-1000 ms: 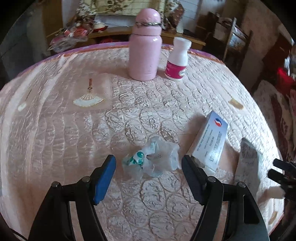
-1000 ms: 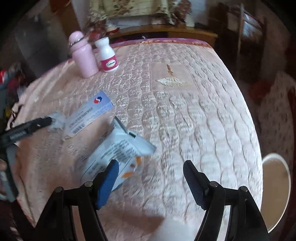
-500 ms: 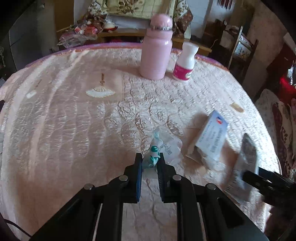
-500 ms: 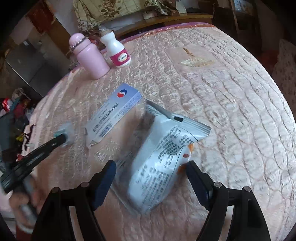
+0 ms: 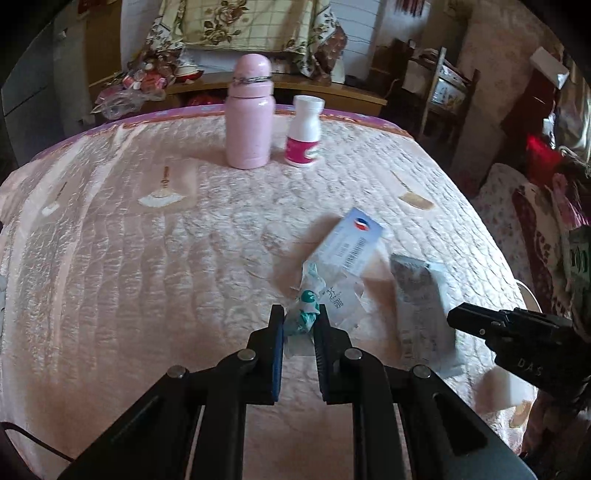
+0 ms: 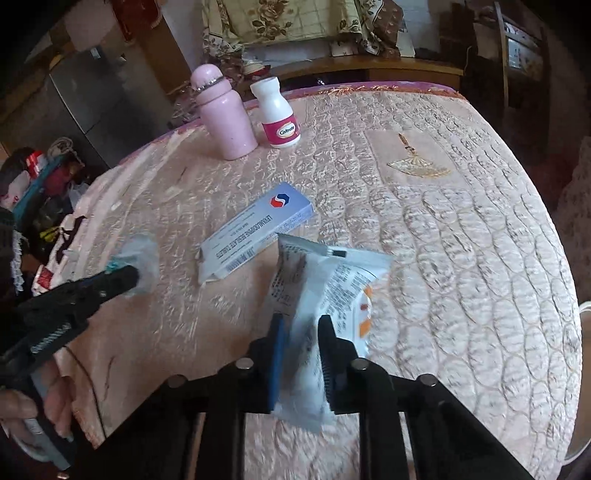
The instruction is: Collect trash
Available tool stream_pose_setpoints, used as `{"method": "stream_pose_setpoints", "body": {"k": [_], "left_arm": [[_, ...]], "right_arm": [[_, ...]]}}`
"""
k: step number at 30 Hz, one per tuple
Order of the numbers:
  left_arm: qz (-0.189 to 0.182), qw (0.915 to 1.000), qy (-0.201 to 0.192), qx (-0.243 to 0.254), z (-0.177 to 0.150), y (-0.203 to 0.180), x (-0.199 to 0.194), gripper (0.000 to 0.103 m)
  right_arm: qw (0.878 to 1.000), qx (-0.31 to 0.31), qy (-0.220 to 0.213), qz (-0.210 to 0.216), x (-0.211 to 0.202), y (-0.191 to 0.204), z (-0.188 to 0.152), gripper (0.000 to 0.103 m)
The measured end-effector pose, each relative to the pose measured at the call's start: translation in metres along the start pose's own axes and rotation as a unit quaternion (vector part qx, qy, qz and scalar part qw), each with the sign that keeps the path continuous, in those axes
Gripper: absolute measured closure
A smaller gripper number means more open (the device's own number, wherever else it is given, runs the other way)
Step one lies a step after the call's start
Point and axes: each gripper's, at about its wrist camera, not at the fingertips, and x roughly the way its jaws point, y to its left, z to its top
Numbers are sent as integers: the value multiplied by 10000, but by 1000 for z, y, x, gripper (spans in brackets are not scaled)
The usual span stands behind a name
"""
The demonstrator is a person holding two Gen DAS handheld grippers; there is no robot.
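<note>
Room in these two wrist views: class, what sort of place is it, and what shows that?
Probably a lived-in home, perhaps a bedroom: a quilted pink cover, a floral blanket heaped behind, a wooden chair. Both grippers hold wrappers.

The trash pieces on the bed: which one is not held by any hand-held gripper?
The flat medicine box. It lies free on the quilt, while the left hand-held gripper clamps the crumpled wrapper and the right hand-held gripper clamps the white packet.

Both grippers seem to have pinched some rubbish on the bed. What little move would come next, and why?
Probably lift both straight up. The left gripper is shut on the crumpled clear wrapper, the right gripper on the white snack packet, and both pieces still touch the pink quilt.
</note>
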Motion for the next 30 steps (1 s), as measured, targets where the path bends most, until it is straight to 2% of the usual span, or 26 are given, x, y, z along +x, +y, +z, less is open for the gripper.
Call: {"method": "stream_pose_setpoints", "body": {"k": [3,8,9,11,12,16,21,24,28,30], "left_arm": [[-3,9999,-1,118,-4,-13,-2,87],[13,9999,-14,143,-6,-18,-7,87],[30,9999,-19,151,-6,-17,-8,87],[57,9999,-17,154,-8,-14,-10,87],[68,9999,-16,149,-8,-12,-10,87],[126,9999,-31,69,-10,0,-13,87],[274,9996,-118,-17,-10,15,-17,87],[369,9991,-178,-114,-10,26,-20,87],[494,9983,-145,-257,-13,43,-21,87],[520,9981,-124,-299,-13,47,-20,87]], "right_arm": [[10000,33,1,47,-10,-7,-6,86],[9997,179,-72,-157,-15,-11,-12,82],[9995,283,-67,-108,-14,-11,-12,75],[9989,466,2,-91,-6,-11,-12,45],[9986,520,33,-80,0,-10,-10,19],[9981,620,-42,-62,8,0,-8,18],[9978,634,-201,-4,-1,12,-5,18],[9981,609,24,83,9,24,-6,18],[9987,437,257,-60,33,46,-10,18],[9990,295,238,-227,44,56,-11,17]]}}
